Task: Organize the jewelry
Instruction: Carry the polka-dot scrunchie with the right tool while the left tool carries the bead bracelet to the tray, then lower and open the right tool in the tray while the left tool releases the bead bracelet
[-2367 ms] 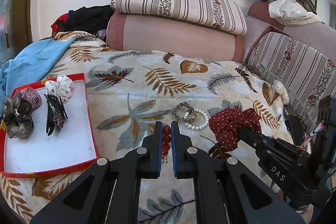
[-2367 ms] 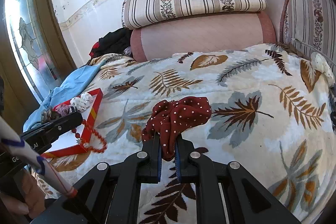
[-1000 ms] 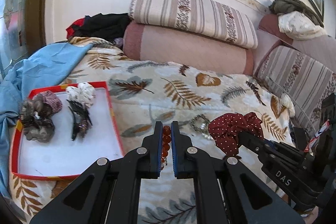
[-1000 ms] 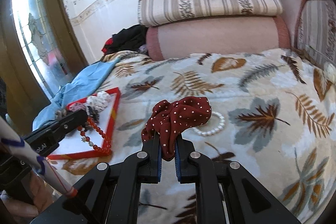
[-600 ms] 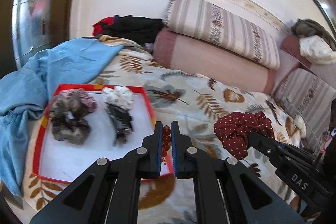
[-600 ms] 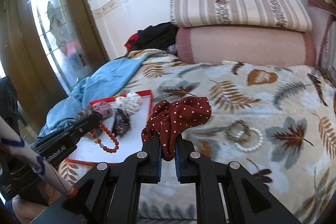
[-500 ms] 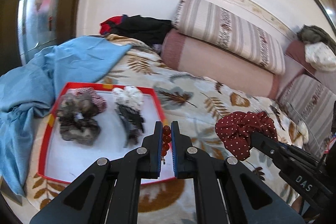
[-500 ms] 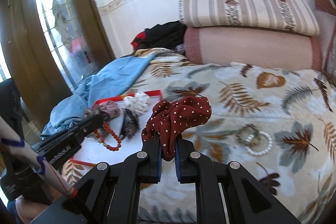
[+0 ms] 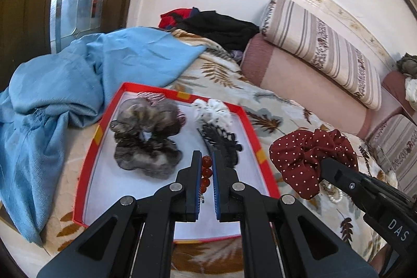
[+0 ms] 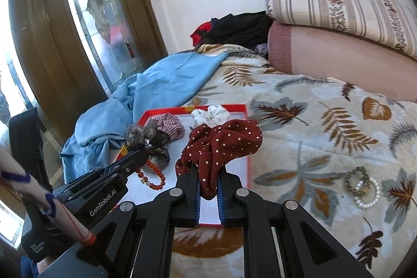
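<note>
The red bead bracelet [image 9: 206, 173] is clamped between the closed jaws of the left gripper [image 9: 206, 183] and hangs above the white floor of the red-rimmed tray [image 9: 263, 163]; the dotted maroon scrunchie [image 10: 221, 145] is pinched in the closed right gripper [image 10: 208, 190] over the tray's near right edge. Already in the tray: a grey scrunchie [image 9: 146, 140], a white scrunchie [image 9: 213, 110] and a black hair claw [image 9: 221, 140]. By judgement, both held items await release, and the pearl bracelet [image 10: 368, 193] and green bracelet [image 10: 357, 180] on the leaf-print blanket [image 10: 325, 127] remain uncollected.
</note>
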A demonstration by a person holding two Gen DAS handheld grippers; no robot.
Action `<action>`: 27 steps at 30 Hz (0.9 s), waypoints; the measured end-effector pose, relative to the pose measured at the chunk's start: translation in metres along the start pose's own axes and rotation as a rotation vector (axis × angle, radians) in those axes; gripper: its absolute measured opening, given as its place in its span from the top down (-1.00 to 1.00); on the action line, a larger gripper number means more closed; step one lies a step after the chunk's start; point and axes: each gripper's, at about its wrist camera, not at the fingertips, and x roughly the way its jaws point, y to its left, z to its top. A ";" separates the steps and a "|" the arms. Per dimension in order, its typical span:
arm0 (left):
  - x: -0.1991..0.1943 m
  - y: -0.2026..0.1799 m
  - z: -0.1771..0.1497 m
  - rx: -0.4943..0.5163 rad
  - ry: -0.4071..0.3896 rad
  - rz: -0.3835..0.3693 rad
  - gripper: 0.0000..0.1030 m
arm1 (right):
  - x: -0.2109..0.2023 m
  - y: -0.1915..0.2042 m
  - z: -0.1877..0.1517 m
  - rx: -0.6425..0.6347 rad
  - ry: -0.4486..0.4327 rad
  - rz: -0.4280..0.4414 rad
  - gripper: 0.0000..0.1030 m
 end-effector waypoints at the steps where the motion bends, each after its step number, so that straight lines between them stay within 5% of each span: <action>1: 0.002 0.003 -0.001 -0.003 0.003 0.006 0.86 | 0.006 0.003 0.000 -0.004 0.009 0.003 0.78; 27: 0.039 0.045 -0.016 -0.057 0.087 0.076 0.86 | 0.082 0.022 -0.022 -0.026 0.189 0.003 0.77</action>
